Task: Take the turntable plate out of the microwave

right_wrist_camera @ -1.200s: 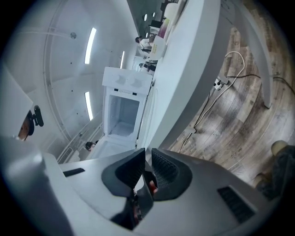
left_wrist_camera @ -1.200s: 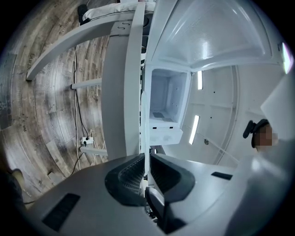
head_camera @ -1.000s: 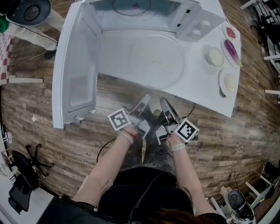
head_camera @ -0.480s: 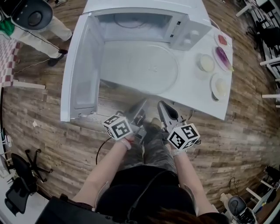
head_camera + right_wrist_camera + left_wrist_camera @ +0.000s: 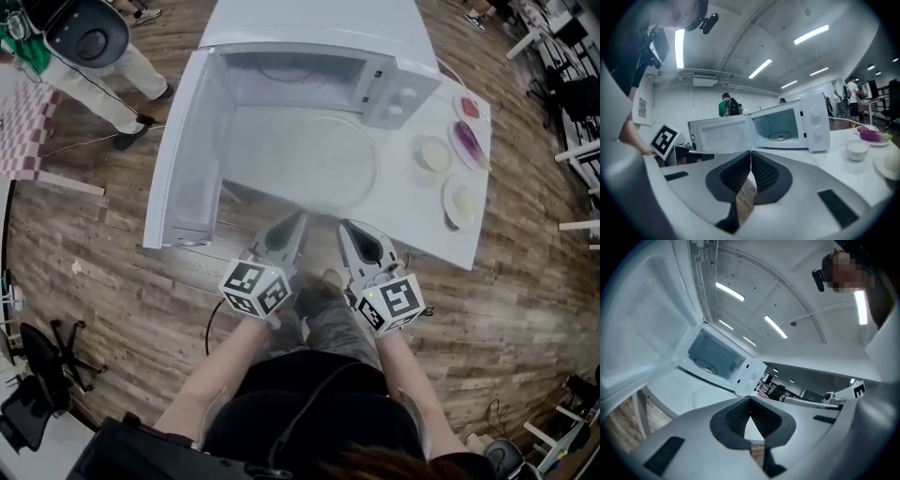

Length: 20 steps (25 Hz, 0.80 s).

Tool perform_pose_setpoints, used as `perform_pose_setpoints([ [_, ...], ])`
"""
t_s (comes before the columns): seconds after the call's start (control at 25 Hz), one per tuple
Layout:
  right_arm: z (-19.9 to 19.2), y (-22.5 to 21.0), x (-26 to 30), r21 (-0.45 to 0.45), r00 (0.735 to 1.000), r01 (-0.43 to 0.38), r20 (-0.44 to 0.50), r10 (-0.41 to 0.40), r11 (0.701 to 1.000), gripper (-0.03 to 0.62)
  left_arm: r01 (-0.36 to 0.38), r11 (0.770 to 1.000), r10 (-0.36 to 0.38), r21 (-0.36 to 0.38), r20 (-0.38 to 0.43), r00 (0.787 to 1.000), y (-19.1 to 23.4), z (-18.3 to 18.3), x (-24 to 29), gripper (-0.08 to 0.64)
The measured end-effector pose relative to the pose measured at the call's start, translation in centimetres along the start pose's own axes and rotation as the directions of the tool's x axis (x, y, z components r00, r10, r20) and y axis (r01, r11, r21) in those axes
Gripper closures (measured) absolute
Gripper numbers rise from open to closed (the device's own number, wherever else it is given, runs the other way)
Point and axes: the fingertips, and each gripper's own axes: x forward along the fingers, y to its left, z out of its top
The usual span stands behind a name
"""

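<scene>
The white microwave (image 5: 375, 66) stands on the white table (image 5: 412, 220) with its door (image 5: 190, 159) swung open to the left. A clear glass turntable plate (image 5: 314, 161) lies flat on the table in front of the cavity; it shows faintly as a ring (image 5: 707, 397) in the left gripper view. A round ring (image 5: 779, 136) rests on the cavity floor. My left gripper (image 5: 297, 219) (image 5: 750, 399) and right gripper (image 5: 343, 226) (image 5: 751, 153) hover side by side at the table's near edge, short of the plate. Both are shut and hold nothing.
Right of the microwave on the table are a small bowl (image 5: 434, 154), a plate with purple food (image 5: 469, 142), a dish with something red (image 5: 470, 107) and another plate (image 5: 460, 201). A person (image 5: 103, 70) stands at the far left. An office chair (image 5: 42, 375) is on the wooden floor.
Both grippers rose towards the table edge and rolled, so their marker cubes turned. Their jaws, spread a second ago, have closed.
</scene>
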Motion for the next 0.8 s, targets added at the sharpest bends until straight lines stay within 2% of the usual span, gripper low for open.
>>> perform_pose_setpoints([
  [0.16,1.2,1.6,-0.3,-0.093,0.999,-0.047,-0.005,0.046,0.995,0.571,-0.032,0.998,0.029,0.059,0.042,0.999,-0.7,1.3,-0.9,0.549],
  [0.28,1.9,2.0,-0.3,-0.129,0.999,-0.051,0.003,0.052,0.99,0.572,-0.055,0.993,0.048,0.102,0.066,0.997,-1.5,1.9,-1.4,0.549],
  [0.8,3.9,1.7,0.0,-0.15,0.998,-0.048,0.03,0.054,0.988,0.572,-0.118,0.979,0.098,0.164,0.124,0.987,-2.4,3.8,-1.4,0.549],
])
